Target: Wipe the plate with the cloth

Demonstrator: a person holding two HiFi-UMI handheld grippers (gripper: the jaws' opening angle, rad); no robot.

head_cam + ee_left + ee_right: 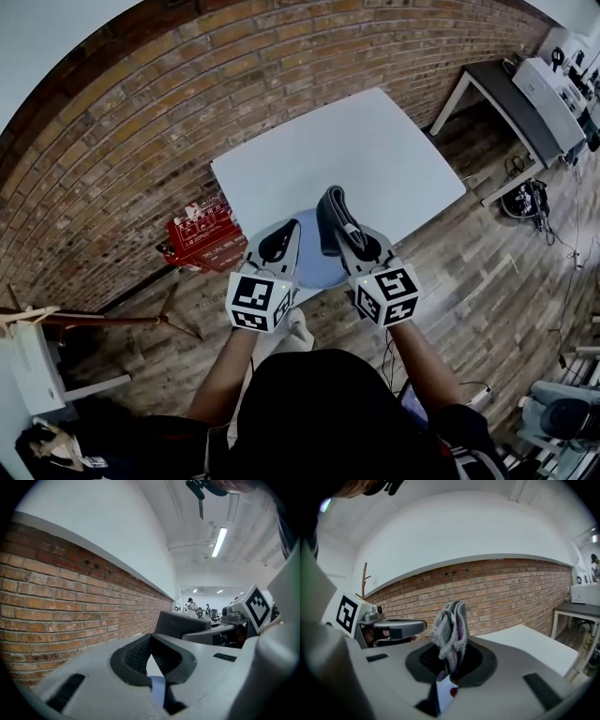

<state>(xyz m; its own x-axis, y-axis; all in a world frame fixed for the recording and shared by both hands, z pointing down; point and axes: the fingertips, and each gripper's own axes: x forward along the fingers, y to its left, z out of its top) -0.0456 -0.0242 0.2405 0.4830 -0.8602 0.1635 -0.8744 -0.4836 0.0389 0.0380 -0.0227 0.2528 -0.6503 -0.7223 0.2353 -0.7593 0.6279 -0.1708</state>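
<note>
Left hand-held gripper closed; right hand-held gripper clamping cloth.

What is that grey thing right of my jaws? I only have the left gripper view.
Observer: The cloth, folded, standing up from the right gripper's shut jaws.
Operator: Where is the plate?
Observer: In the head view the blue plate shows below the left gripper and the right one, at the table's near edge.
Operator: Anything else nearby?
Observer: A red crate left of the table, by the brick wall.
</note>
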